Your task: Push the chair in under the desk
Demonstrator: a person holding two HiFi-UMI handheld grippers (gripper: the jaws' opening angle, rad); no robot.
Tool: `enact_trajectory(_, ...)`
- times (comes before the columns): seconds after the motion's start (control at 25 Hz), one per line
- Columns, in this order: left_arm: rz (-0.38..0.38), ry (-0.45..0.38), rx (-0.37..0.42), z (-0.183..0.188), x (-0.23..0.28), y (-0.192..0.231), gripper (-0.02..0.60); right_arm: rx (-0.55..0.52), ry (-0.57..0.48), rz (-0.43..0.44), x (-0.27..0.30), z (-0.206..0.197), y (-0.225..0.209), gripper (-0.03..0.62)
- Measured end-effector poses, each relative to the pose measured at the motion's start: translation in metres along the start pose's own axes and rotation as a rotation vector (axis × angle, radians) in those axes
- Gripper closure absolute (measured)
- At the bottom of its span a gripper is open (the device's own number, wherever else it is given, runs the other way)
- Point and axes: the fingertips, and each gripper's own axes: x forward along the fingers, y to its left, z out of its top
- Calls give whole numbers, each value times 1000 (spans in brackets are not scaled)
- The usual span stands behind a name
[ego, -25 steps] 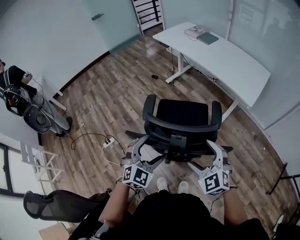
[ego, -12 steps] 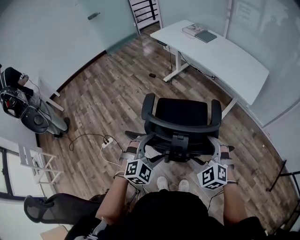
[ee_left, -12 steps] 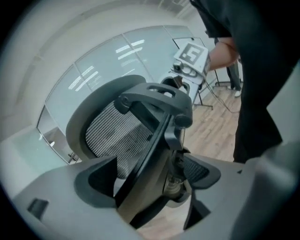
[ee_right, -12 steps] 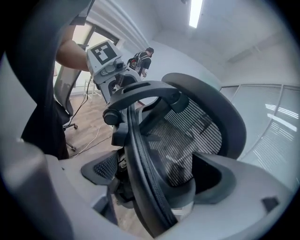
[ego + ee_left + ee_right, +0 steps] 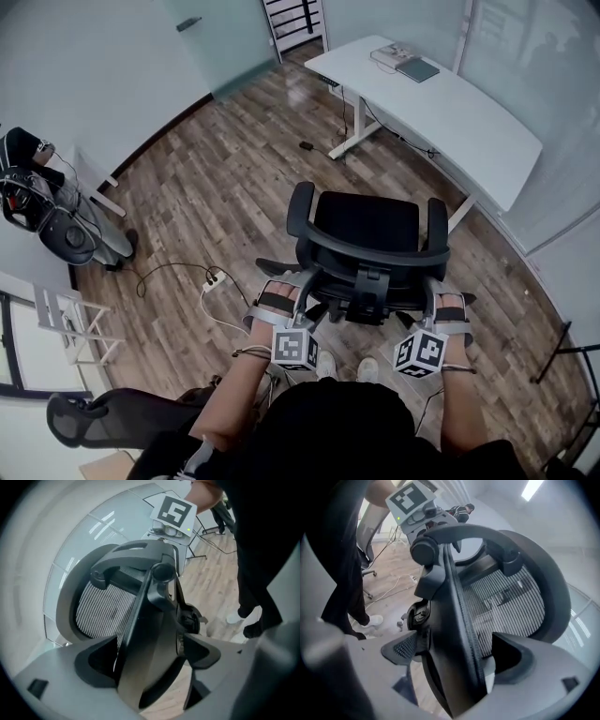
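Left claw [image 5: 289, 293] and right claw [image 5: 448, 301] point forward, jaws spread apart.

Wood floor [image 5: 211, 183] under chair [image 5: 366, 230], desk [image 5: 450, 103]

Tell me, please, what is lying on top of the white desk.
At the far end of the desk lie a dark flat pad and, beside it, a pale flat device. Anything beneath those two is covered, and both are too small to identify.
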Motion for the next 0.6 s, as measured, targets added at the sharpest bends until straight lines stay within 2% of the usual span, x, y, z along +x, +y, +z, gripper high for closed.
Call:
enact_trajectory(0.08, 8, 42, 63, -5, 4, -1, 130, -71, 70, -2, 7, -8, 5, 111)
enact_trajectory(0.2, 21, 70, 112, -12, 12, 9, 130, -163, 136, -18, 19, -15, 3, 109)
enact_trajectory(0.4, -21, 125, 193, -30, 30, 12, 129, -172, 147, -28, 36, -14, -7, 111)
enact_trajectory(0.52, -8, 142, 231, -34, 43, 24, 129, -170, 165, -22, 46, -17, -20, 111)
enact_trajectory(0.6, 9, 147, 267, -35, 54, 29, 129, -157, 180, -6, 53, -22, -25, 146)
